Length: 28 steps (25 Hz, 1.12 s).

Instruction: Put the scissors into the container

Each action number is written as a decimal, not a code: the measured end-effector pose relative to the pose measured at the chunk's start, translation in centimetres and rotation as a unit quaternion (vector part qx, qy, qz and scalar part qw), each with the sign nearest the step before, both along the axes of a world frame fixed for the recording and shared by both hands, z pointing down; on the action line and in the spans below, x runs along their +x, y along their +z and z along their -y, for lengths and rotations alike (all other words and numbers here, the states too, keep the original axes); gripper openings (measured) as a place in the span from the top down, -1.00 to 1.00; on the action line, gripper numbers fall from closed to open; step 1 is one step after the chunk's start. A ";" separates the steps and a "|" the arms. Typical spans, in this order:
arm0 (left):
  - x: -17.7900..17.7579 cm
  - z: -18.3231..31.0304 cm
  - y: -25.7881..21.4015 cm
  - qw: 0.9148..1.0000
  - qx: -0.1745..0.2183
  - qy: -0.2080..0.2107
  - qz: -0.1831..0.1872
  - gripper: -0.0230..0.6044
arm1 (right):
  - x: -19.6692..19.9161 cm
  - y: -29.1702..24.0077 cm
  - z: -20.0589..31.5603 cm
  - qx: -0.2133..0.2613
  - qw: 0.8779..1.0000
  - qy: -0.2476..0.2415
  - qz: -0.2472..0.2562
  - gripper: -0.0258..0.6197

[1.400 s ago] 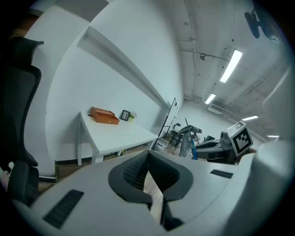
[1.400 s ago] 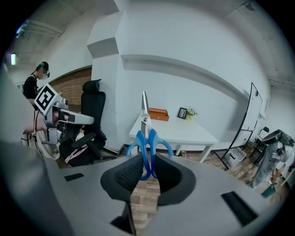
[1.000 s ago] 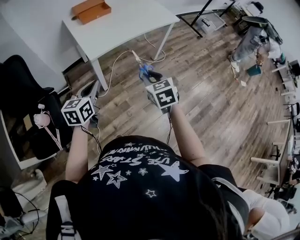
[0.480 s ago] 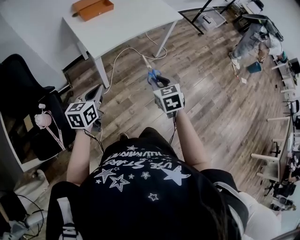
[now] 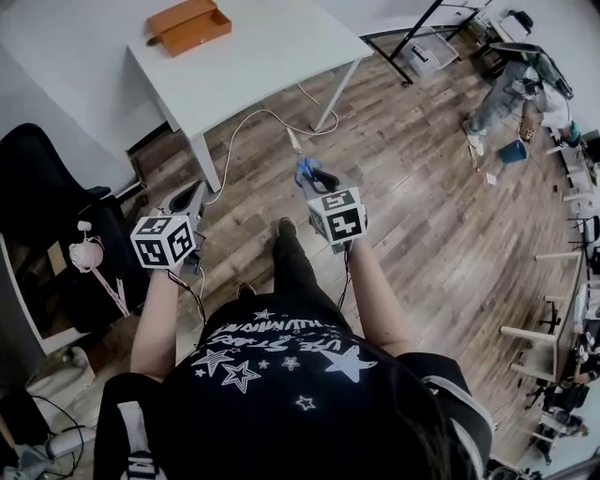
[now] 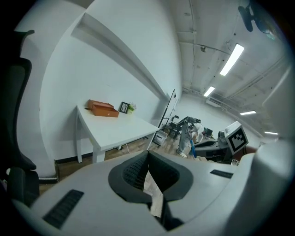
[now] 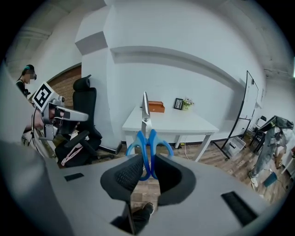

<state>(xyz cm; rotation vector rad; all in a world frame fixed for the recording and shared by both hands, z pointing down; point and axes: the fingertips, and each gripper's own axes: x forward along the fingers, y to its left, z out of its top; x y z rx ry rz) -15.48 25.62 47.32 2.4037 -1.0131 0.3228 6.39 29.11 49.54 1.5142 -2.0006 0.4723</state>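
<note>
Blue-handled scissors (image 5: 302, 167) point blades-first toward the white table (image 5: 262, 56), and my right gripper (image 5: 315, 180) is shut on their handles. In the right gripper view the scissors (image 7: 147, 138) stand upright between the jaws, blade tips up. The container is an open orange box (image 5: 187, 23) at the table's far left end, also seen as the orange box (image 7: 156, 106) and the orange box (image 6: 102, 108). My left gripper (image 5: 190, 198) hangs over the floor left of the table leg, its jaws together with nothing between them.
A black office chair (image 5: 42, 183) with a pink strap stands at the left. A white cable (image 5: 258, 117) runs across the wood floor under the table. A small picture frame (image 7: 178, 103) sits on the table. A person (image 5: 511, 70) and desks are at the far right.
The view has moved toward the table, which sits a little nearer. Both grippers have shifted slightly forward with the scissors still held. A leg and shoe now show between the arms.
</note>
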 end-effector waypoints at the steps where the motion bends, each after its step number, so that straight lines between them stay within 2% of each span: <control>1: 0.4 0.9 0.2 1.000 -0.002 -0.006 0.001 0.86 | 0.3 0.3 1.1 -0.001 1.000 -0.007 0.002 0.62; 6: 3.6 6.7 1.4 0.999 -0.013 -0.035 0.013 0.86 | 3.9 1.4 8.1 -0.005 0.999 -0.035 0.010 0.62; 14: 9.8 15.5 -0.1 0.996 -0.004 -0.083 0.022 0.86 | 10.7 0.6 19.8 0.001 0.997 -0.073 0.024 0.62; 22: 14.1 20.9 -0.9 0.990 0.004 -0.135 0.027 0.86 | 14.8 0.5 26.9 0.003 0.992 -0.127 0.030 0.62; 28: 16.7 22.7 -0.7 0.985 0.005 -0.167 0.031 0.86 | 16.8 0.8 30.2 0.002 0.987 -0.158 0.035 0.62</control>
